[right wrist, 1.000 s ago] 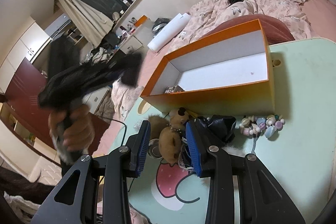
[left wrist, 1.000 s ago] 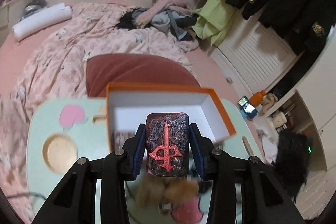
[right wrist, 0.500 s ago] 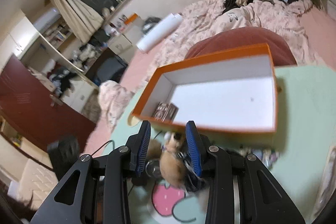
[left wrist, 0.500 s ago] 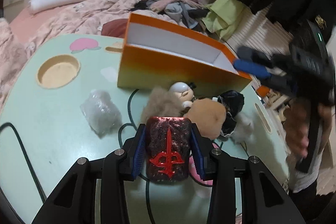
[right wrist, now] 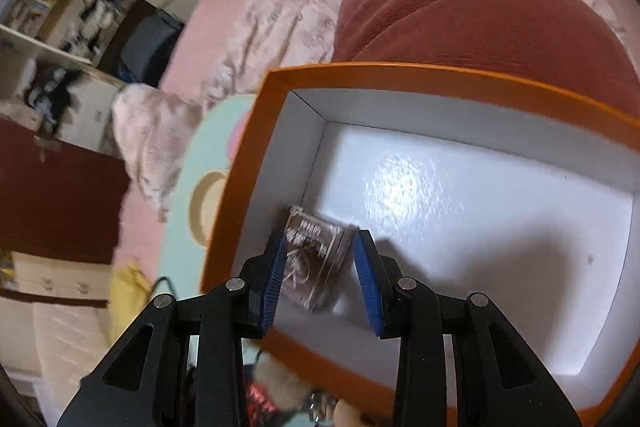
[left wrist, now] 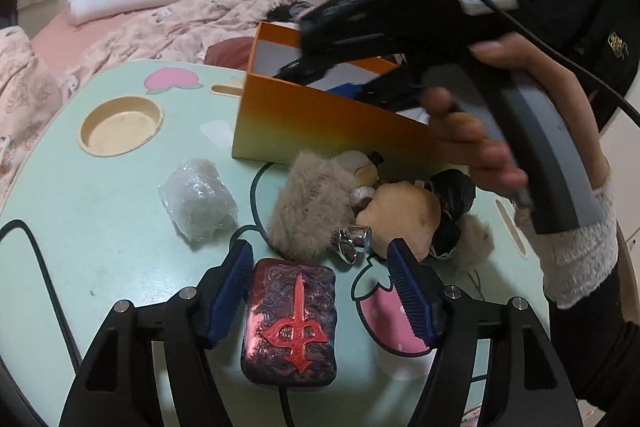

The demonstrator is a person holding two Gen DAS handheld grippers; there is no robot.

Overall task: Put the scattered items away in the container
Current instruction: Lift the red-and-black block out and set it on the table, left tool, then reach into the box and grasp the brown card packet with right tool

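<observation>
Only a red emblem on the dark case, left gripper opening around it, right gripper apart.

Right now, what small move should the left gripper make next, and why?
Probably lift the left gripper straight up and clear: its jaws are opening and the red patterned case lies on the table between them, outside the orange box.

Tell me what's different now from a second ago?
The left gripper brought the red patterned case down from over the orange box to the green table, and its fingers are opening off it. The right gripper swung from the plush toys to above the box. The toys, the wrapped bundle and the box stayed put.
</observation>
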